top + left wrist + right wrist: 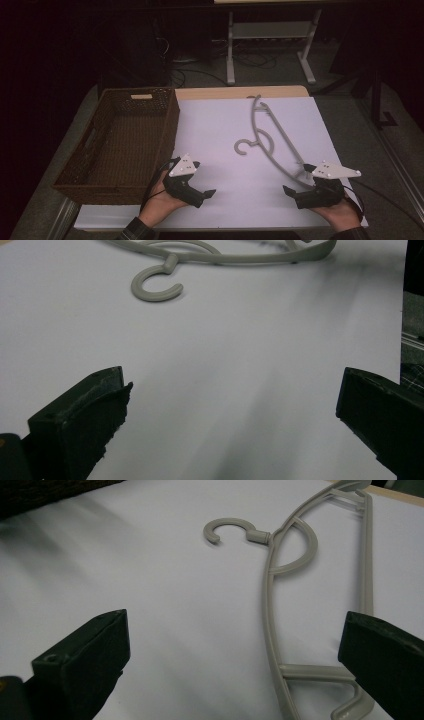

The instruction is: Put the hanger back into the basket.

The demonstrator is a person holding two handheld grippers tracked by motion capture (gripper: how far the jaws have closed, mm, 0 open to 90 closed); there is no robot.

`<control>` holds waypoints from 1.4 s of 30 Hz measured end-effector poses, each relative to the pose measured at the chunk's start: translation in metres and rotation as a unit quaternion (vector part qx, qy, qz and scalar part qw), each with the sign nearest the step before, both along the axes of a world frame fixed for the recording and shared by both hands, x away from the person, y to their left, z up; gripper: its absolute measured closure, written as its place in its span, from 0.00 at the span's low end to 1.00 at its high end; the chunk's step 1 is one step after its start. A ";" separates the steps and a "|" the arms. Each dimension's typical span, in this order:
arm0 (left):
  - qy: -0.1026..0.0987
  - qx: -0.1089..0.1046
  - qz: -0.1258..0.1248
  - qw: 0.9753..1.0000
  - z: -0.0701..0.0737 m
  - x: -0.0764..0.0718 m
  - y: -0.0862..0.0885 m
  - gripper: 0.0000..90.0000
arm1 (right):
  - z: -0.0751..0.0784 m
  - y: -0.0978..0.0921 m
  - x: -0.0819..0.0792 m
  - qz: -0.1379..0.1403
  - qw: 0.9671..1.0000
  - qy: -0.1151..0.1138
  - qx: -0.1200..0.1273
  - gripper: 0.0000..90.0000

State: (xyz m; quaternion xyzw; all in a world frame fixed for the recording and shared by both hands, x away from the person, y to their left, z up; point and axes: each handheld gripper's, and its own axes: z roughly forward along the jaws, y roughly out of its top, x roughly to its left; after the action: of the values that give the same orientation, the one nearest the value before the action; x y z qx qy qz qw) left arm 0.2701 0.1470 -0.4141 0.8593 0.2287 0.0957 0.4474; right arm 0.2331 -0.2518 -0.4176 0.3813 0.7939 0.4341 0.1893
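Observation:
A grey plastic hanger (pixel 259 144) lies flat on the white sheet (pixel 215 125), its hook pointing left toward the basket. My left gripper (pixel 204 179) rests low at the front, left of the hanger, with its jaws wide apart and nothing between them. In the left gripper view the hanger's hook (pixel 150 290) sits well beyond the open gripper (pixel 232 390). My right gripper (pixel 296 179) is open beside the hanger's near end. In the right gripper view the hanger (pixel 270 610) runs up between the spread jaws of that gripper (pixel 235 625), untouched.
A brown woven basket (pixel 169 131), with nothing inside, stands on the left of the table, against the sheet's edge. A wooden strip of tabletop (pixel 235 92) shows behind the sheet. White table legs (pixel 230 50) and cables stand on the dark floor beyond.

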 end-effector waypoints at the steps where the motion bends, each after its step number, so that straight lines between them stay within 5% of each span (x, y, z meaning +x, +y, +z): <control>1: 0.000 0.001 0.000 1.000 0.000 0.000 0.000 0.00 | 0.000 0.000 0.000 -0.002 1.000 0.001 -0.001 0.00; 14: 0.002 0.003 0.009 1.000 -0.003 0.000 0.000 0.00 | 0.002 0.001 0.015 0.002 1.000 0.016 -0.019 0.14; 19: 0.001 0.005 0.009 1.000 -0.003 0.001 -0.002 0.00 | 0.003 -0.003 0.032 -0.018 0.999 0.027 -0.019 0.18; 33: 0.003 -0.002 0.011 1.000 -0.004 0.005 -0.002 0.00 | 0.003 -0.026 0.087 -0.070 0.996 0.054 -0.030 0.47; 42: -0.002 -0.003 0.006 1.000 -0.004 0.004 -0.001 0.00 | -0.012 -0.028 0.122 -0.095 0.990 0.093 -0.049 0.60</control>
State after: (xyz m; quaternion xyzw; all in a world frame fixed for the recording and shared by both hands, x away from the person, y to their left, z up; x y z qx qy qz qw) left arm 0.2738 0.1456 -0.4183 0.8563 0.2330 0.0993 0.4502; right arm 0.3548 -0.2798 -0.4294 0.4842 0.7885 0.3374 0.1731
